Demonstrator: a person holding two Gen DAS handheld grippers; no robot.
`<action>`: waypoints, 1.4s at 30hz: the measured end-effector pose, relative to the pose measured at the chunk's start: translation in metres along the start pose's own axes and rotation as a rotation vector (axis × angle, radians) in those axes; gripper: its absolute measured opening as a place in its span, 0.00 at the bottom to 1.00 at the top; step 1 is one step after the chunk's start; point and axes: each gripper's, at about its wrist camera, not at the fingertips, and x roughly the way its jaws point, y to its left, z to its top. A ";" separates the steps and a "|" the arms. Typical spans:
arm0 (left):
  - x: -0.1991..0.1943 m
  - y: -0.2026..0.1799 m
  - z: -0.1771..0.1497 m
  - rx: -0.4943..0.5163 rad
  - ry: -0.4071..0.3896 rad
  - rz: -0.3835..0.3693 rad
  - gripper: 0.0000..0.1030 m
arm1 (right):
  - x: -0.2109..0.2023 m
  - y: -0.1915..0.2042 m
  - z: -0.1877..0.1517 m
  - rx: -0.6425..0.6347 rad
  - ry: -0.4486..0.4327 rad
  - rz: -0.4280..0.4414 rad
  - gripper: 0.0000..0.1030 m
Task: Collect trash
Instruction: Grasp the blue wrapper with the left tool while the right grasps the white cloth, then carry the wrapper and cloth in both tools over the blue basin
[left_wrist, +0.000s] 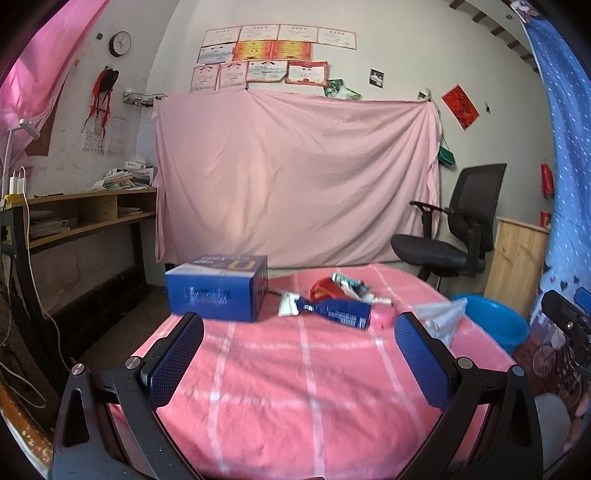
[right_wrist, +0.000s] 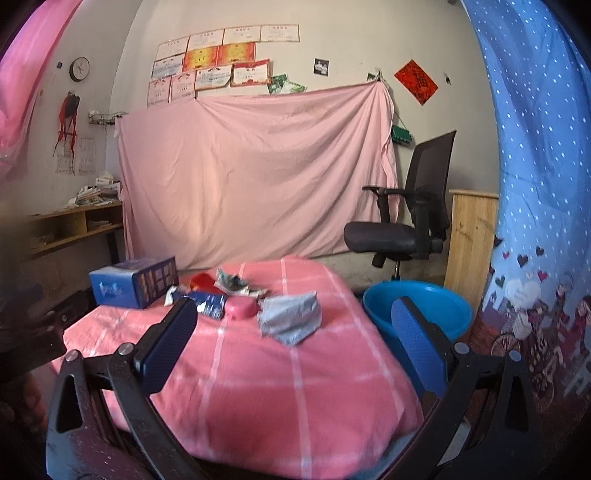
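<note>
Trash lies in a heap at the far end of a table under a pink checked cloth (left_wrist: 295, 398) (right_wrist: 258, 387). It includes a blue wrapper (left_wrist: 340, 312) (right_wrist: 207, 301), a pink round tub (left_wrist: 382, 318) (right_wrist: 240, 308), a red dish (left_wrist: 325, 288) (right_wrist: 201, 282), a crumpled printed wrapper (left_wrist: 349, 282) (right_wrist: 232, 282) and a silver-grey pouch (left_wrist: 441, 314) (right_wrist: 291, 319). My left gripper (left_wrist: 298, 319) hangs open short of the heap, holding nothing. My right gripper (right_wrist: 293, 304) is open too, near the pouch.
A blue carton (left_wrist: 218, 291) (right_wrist: 133, 282) stands at the table's far left. A blue plastic basin (left_wrist: 495, 317) (right_wrist: 417, 306) sits on the floor to the right, with a black office chair (left_wrist: 454, 236) (right_wrist: 406, 221) behind it. A wooden desk (left_wrist: 85, 214) lines the left wall.
</note>
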 end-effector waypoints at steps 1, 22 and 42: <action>0.008 0.000 0.004 -0.006 -0.003 0.002 0.99 | 0.005 -0.002 0.003 -0.002 -0.008 0.000 1.00; 0.179 -0.003 0.001 -0.056 0.249 0.008 0.98 | 0.172 -0.022 -0.006 0.009 0.234 0.073 1.00; 0.263 0.007 -0.005 -0.360 0.538 -0.060 0.45 | 0.250 -0.021 -0.025 0.014 0.483 0.200 0.45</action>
